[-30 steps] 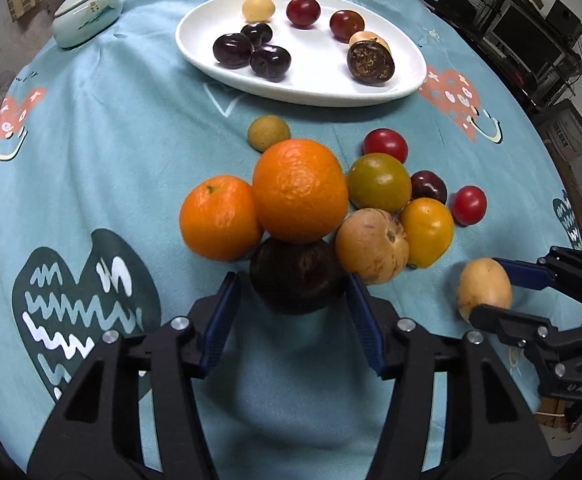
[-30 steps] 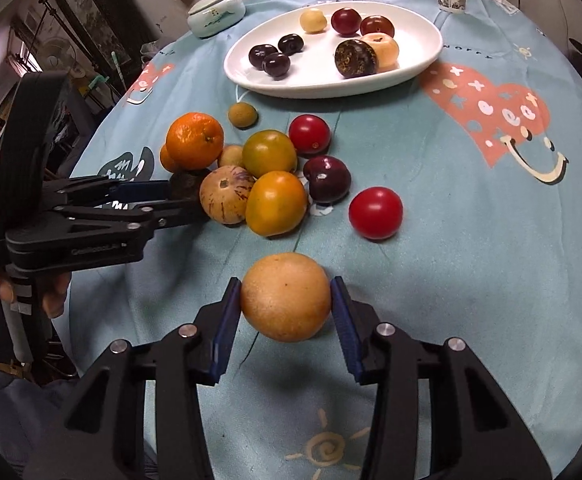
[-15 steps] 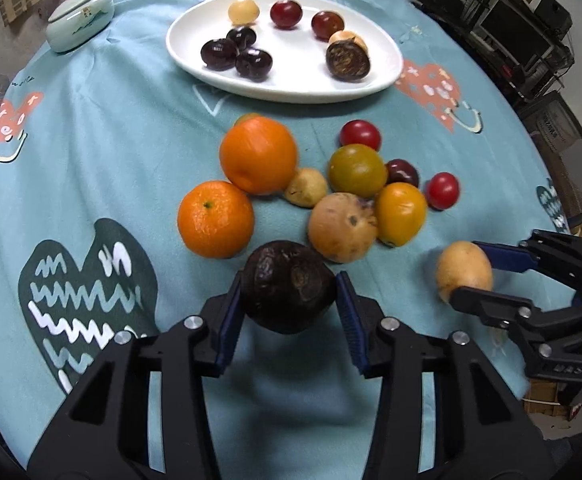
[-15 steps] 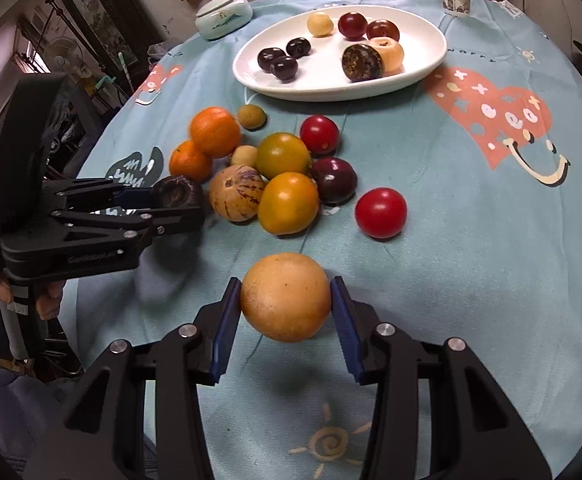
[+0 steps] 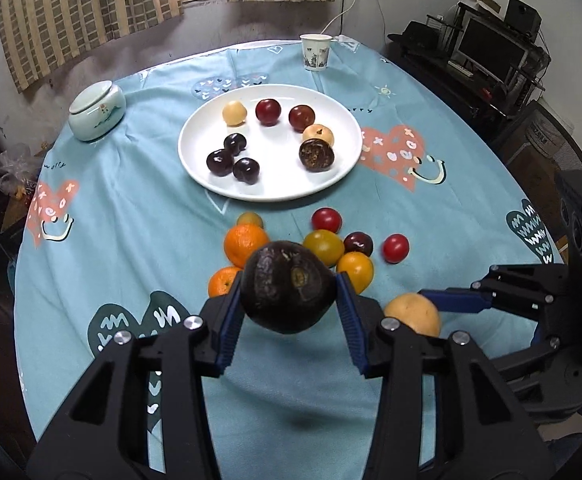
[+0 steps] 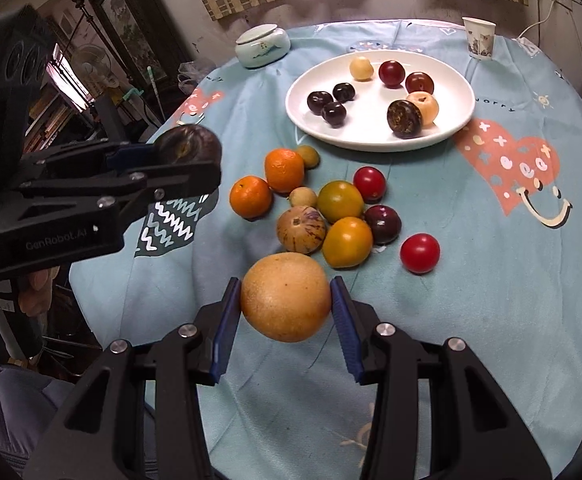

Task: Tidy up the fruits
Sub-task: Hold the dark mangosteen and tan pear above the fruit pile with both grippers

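Both fruits are up off the table. The left gripper [image 5: 289, 300] has its jaws pinching a dark wrinkled fruit [image 5: 287, 286], prob. a passion fruit, across its widest part; it hangs above the blue tablecloth [image 5: 131, 208], just short of the loose pile w/ the oranges [image 5: 245, 244] and tomatoes. The right gripper [image 6: 285, 308] has its jaws pinching a round tan fruit [image 6: 286, 296] the same way, at the equator, pads on opp. sides. The white plate [image 5: 347, 160] sits beyond the pile, well apart from both, already holding small dark and red fruits plus another dark wrinkled one [image 5: 316, 155]. Handling, as a guess: the dark fruit looks light, w/ a leathery, slightly hollow shell, so it should give a bit and dent under hard squeeze; the wrinkles help friction. The tan one looks heavier, smooth-skinned and firm, so more likely to roll or slip out if the jaws sit off-centre. Best hold for both is what they have now, across the middle, not near stem or tip. Set down gently, since round things will roll on a shallow plate and may knock the others. The thin-skinned red tomato [image 6: 419, 253] left on the table would need a softer pinch.
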The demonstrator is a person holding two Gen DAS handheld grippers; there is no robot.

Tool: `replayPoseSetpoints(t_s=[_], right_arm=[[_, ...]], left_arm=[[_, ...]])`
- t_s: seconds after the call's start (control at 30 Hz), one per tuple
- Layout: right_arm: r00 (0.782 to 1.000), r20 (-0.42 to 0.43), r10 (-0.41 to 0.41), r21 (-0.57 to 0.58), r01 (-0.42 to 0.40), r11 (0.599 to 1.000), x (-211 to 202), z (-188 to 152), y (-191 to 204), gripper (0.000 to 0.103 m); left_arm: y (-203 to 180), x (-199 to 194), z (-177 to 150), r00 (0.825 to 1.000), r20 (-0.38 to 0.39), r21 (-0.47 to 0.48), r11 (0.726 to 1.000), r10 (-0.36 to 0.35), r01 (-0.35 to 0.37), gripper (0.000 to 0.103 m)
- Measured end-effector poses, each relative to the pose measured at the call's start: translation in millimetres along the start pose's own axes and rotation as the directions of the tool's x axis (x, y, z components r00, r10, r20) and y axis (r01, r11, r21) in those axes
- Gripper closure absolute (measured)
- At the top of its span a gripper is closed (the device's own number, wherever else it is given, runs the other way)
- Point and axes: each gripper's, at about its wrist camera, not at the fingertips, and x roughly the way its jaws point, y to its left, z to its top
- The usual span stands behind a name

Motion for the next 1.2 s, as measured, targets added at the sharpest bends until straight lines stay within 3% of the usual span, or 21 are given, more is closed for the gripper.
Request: replayPoseSetpoints(t_s=[0.63,1.2], right_arm=[[0.999,-0.031,0.019,0.001,-0.019,1.000,6.7,-7.8,6.1,0.057],[0.998,-0.050,0.023,0.020,-0.022,1.000,11.8,-5.7,2.6,0.057]], left_arm=[[-1.8,6.6,-2.2,0.999,-0.034,0.007,0.999,0.039,-0.039,0.058],[-2.5,18.9,3.2,0.998,-0.063,0.022,0.999,0.027,-0.026,0.058]])
